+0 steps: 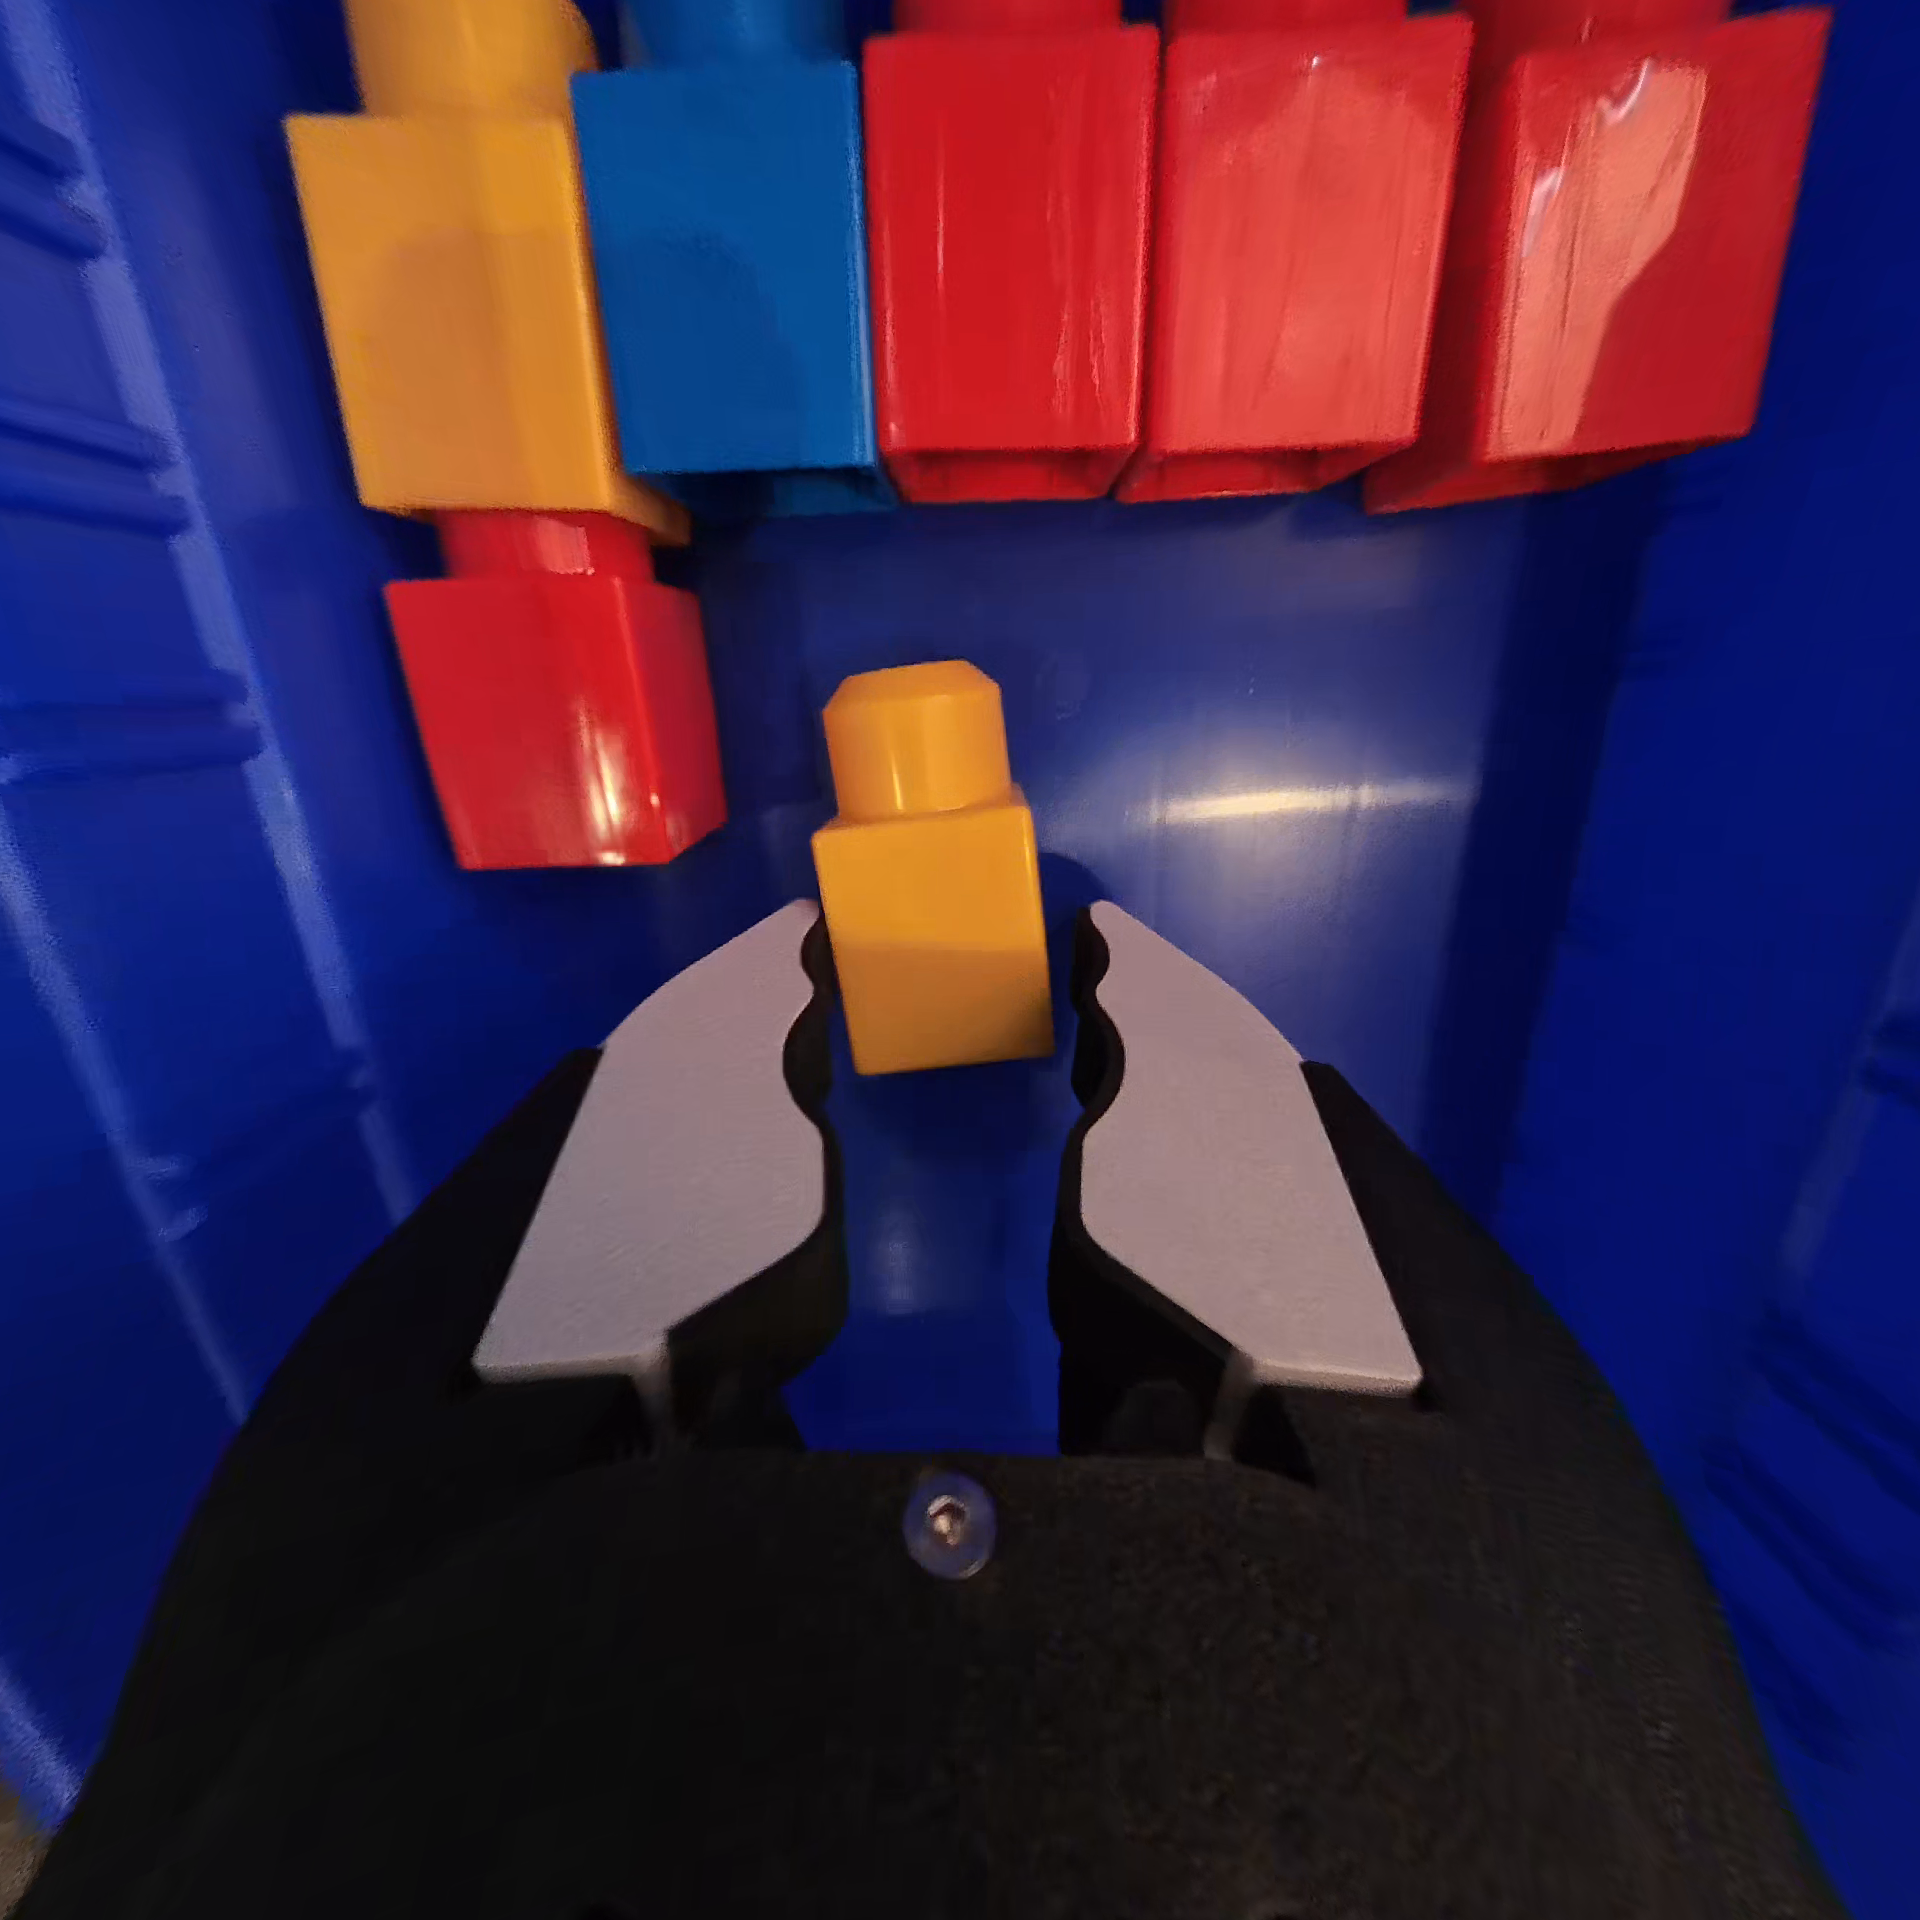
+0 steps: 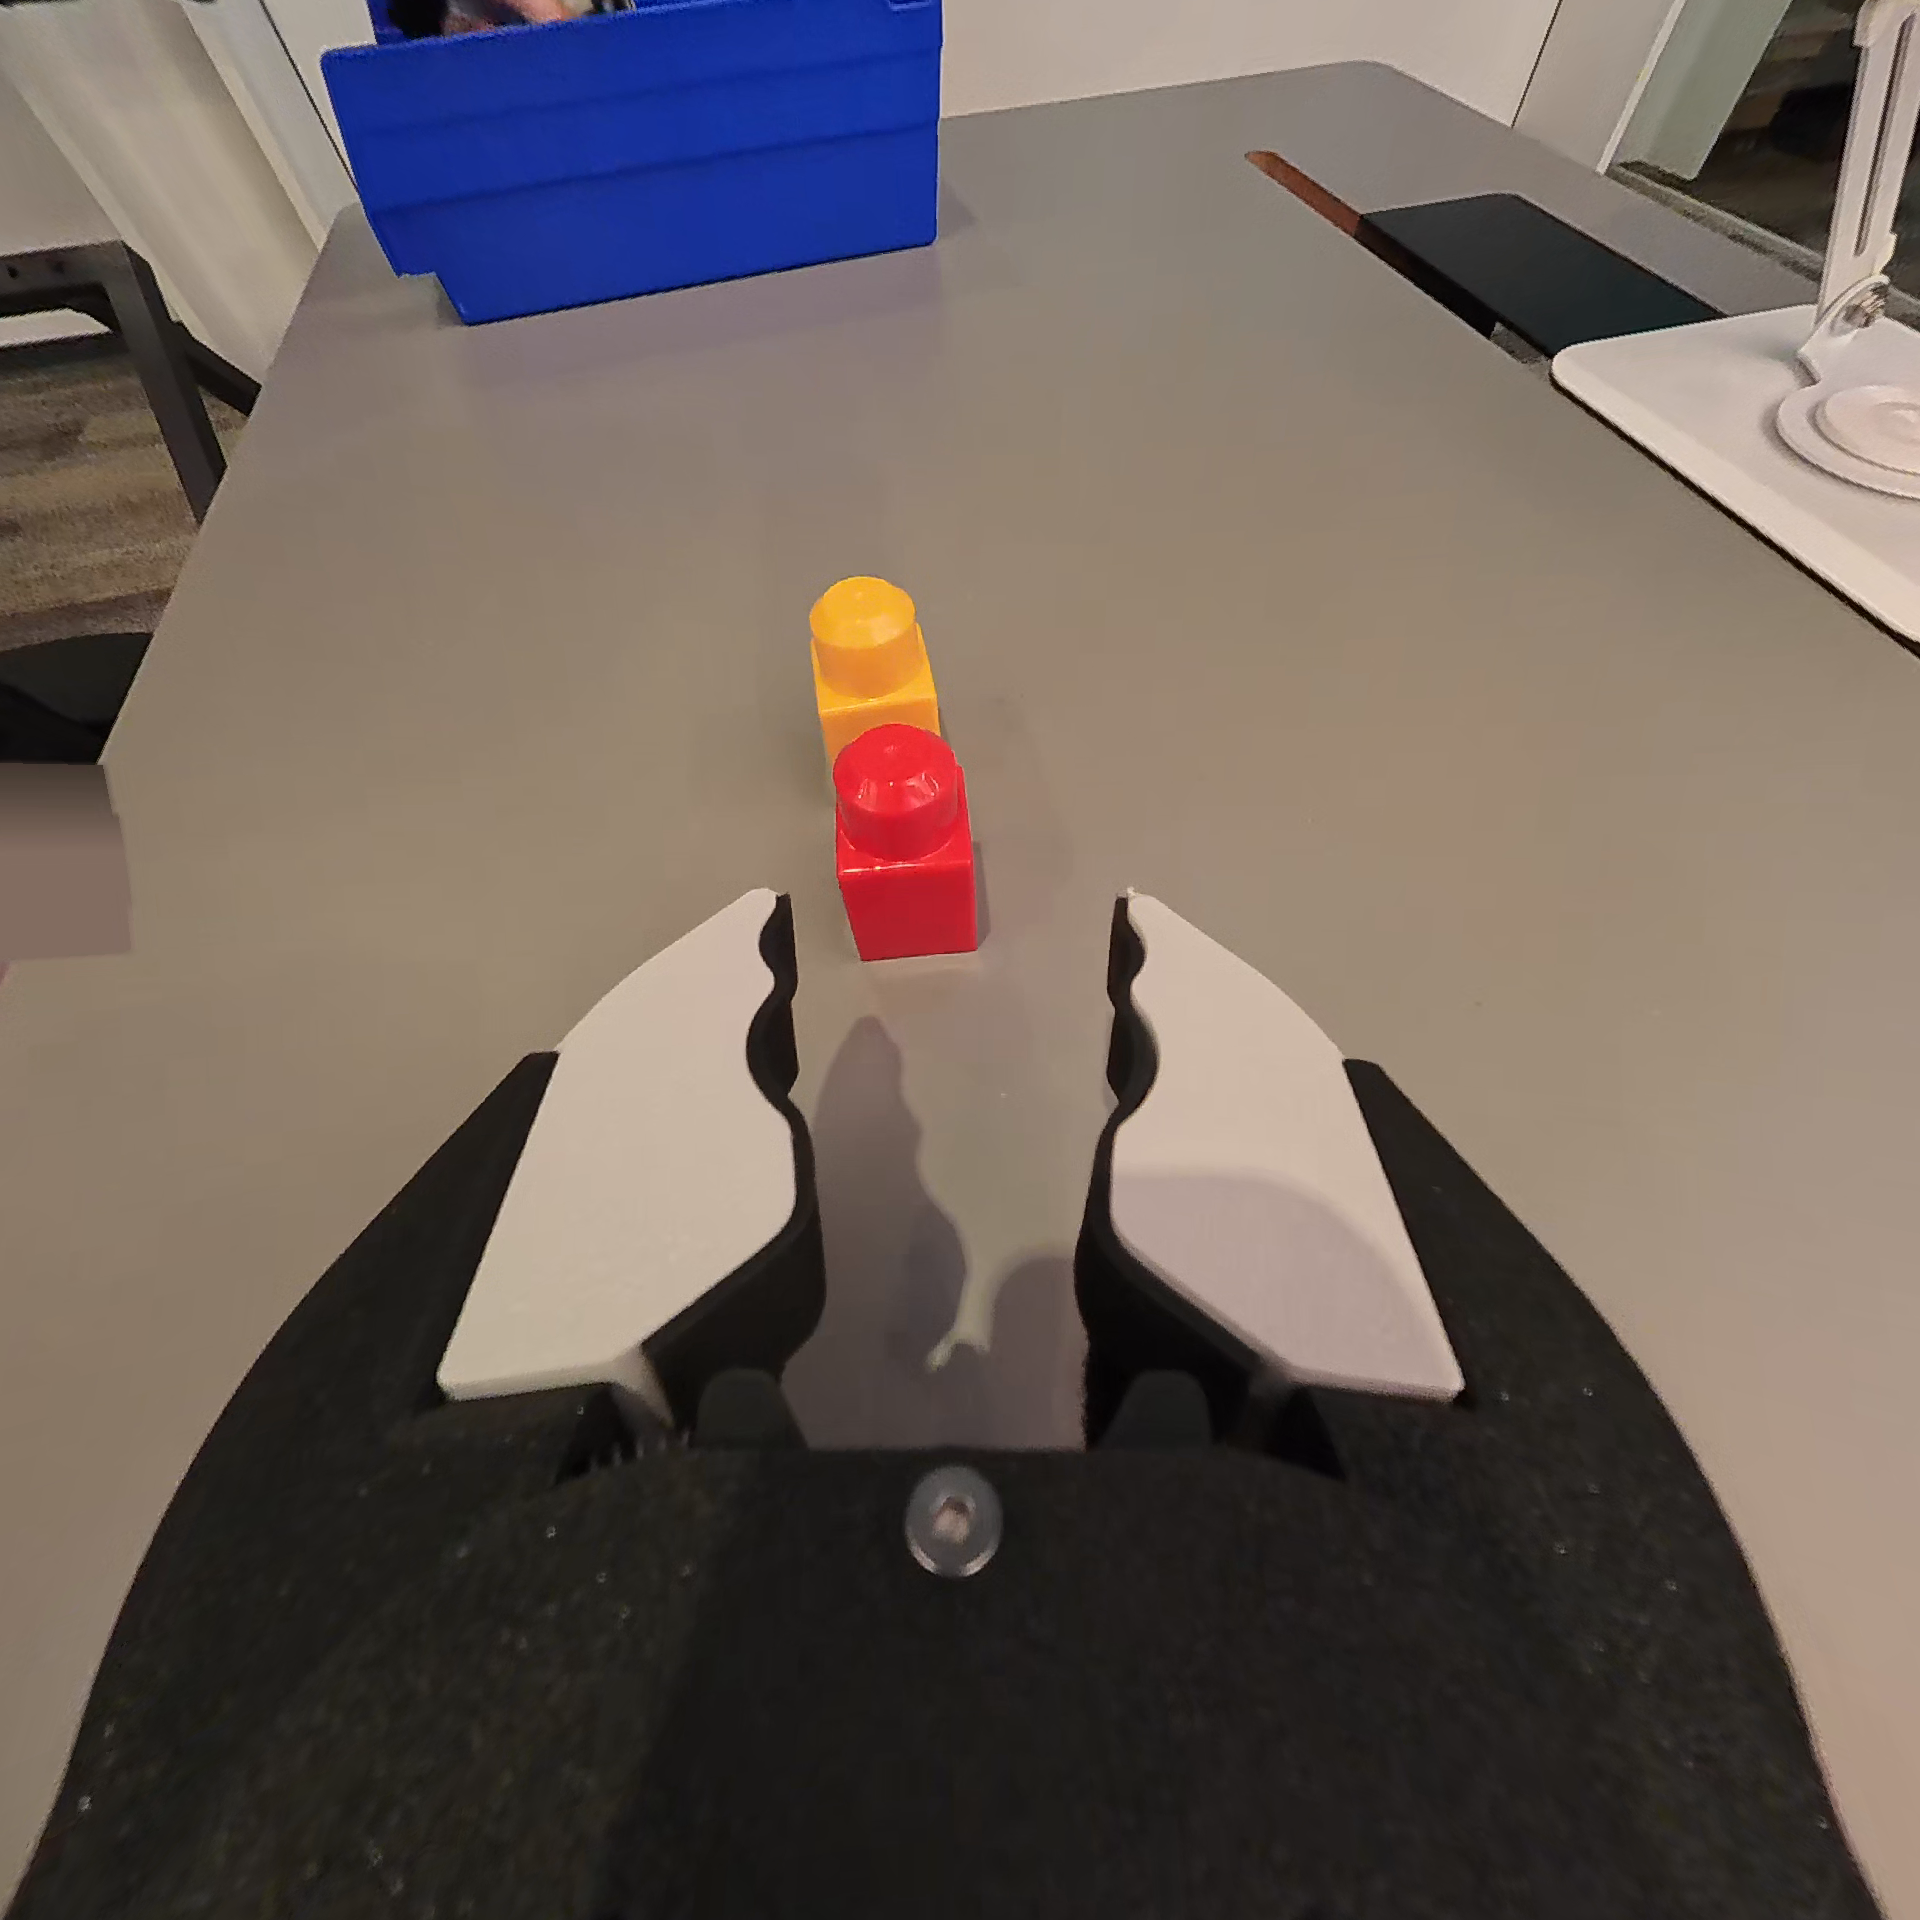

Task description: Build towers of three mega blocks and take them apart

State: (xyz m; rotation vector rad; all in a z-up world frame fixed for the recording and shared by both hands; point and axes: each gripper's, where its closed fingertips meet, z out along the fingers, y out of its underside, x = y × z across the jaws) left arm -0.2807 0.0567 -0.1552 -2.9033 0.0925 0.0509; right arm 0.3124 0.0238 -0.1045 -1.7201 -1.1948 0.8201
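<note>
Left wrist view: inside the blue bin (image 1: 1299,727), near its middle, the left gripper (image 1: 945,935) is spread around a yellow block (image 1: 930,935); center it, then squeeze evenly.

Right wrist view: the right gripper (image 2: 951,904) is released, just before the red block (image 2: 906,873) and yellow block (image 2: 873,665) mid-table (image 2: 1351,727).

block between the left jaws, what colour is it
Yellow. The block sits between the open jaws inside the blue bin, clearest in the left wrist view.

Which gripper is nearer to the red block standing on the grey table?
Right. The right gripper hovers open just short of the red block on the table. The left gripper is down inside the blue bin, around a yellow block.
</note>
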